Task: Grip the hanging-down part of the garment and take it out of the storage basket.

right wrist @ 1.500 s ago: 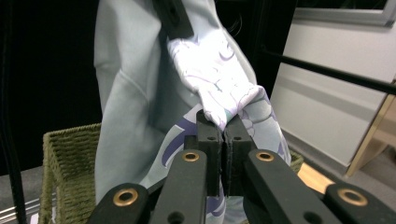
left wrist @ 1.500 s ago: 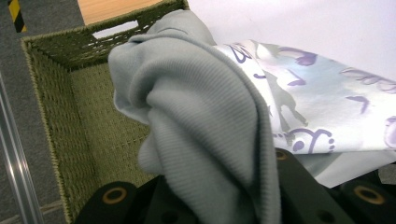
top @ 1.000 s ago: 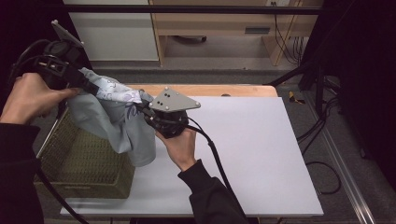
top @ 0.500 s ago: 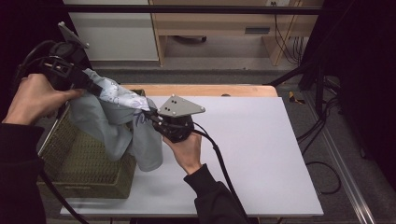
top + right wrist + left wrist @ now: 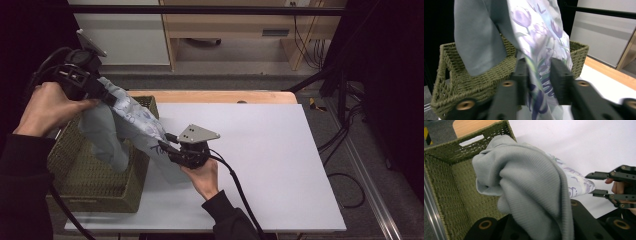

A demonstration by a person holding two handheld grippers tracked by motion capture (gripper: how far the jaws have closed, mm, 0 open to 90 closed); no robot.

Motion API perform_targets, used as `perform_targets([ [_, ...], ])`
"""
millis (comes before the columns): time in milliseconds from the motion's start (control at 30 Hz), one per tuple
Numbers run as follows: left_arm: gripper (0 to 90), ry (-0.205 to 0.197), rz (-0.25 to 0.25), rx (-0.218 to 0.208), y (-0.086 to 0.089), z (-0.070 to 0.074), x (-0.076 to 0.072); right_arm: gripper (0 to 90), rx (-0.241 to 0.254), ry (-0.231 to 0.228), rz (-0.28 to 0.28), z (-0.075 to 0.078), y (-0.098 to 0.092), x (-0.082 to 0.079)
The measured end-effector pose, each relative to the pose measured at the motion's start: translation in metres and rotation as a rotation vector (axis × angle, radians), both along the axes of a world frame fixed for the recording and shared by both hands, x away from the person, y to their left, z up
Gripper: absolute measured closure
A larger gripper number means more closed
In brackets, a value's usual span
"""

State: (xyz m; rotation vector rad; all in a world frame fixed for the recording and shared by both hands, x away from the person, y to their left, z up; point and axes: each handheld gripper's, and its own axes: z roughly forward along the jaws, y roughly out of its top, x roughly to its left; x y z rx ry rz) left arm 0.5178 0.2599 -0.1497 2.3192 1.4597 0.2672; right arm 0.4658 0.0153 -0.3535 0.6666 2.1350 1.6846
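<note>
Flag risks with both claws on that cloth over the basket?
1. Grey floral cloth is stretched between left claw and right claw; pulling harder could slip a grip.
2. A hanging fold dangles inside the woven basket and could snag its rim, perhaps dragging it along.

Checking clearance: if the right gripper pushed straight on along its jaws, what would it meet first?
The right gripper is already shut on the tulip-print cloth, so that stays in contact. Beyond it, the woven basket wall looks next in line, though depth is hard to judge.

Grey tulip-print garment (image 5: 127,132) hanging over basket (image 5: 95,192).
</note>
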Motion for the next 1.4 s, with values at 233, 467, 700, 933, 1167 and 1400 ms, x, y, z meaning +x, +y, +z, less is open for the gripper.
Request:
perform_targets([
  [233,81.2,-0.004,-0.001,0.0,-0.001,-0.003,0.001,25.2,0.038,-0.022,-0.018,-0.012,-0.017,-0.011],
  [467,81.1,-0.002,-0.006,-0.003,-0.002,-0.004,0.002,11.0,0.125,-0.021,-0.105,-0.011,-0.052,-0.016],
  [700,81.1,-0.006,-0.008,-0.013,0.0,-0.006,0.002,6.9,0.149,-0.057,-0.227,-0.014,-0.087,-0.019],
  [933,81.1,0.003,-0.012,-0.017,0.002,-0.008,0.002,5.1,0.134,-0.064,-0.293,-0.016,-0.114,-0.026],
  [1167,81.1,0.009,-0.009,-0.019,0.002,-0.009,0.003,4.4,0.126,-0.066,-0.335,-0.026,-0.144,-0.037],
  [1400,81.1,0.012,-0.013,-0.014,0.002,-0.01,0.004,4.2,0.125,-0.057,-0.389,-0.039,-0.174,-0.051],
])
